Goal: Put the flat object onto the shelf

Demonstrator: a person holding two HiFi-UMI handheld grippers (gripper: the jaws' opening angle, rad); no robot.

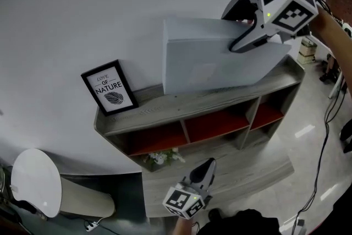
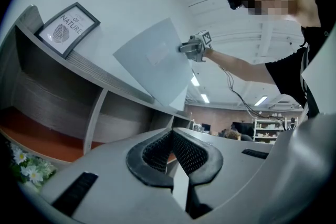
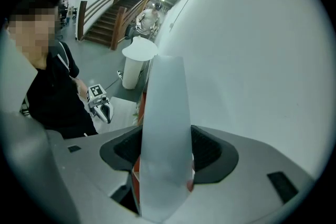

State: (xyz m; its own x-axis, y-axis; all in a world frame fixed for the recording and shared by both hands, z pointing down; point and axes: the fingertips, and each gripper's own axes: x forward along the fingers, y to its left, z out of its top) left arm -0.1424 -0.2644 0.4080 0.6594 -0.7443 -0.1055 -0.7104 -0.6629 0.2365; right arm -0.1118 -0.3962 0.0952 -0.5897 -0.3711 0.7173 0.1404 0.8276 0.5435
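On top of the shelf (image 1: 231,97), right tongs (image 1: 235,27) grasp the flat grey panel (image 1: 209,66); left tongs (image 1: 208,167) clenched, empty; flowers (image 1: 162,158) occupy its lower-left compartment.

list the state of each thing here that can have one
flat panel, upright on edge at the shelf top, clamped near one end
right gripper, fingers shut on the flat panel
left gripper, fingers shut, empty, held low
framed picture, upright on the shelf top, against the wall
shelf, standing against the wall, compartments open-fronted
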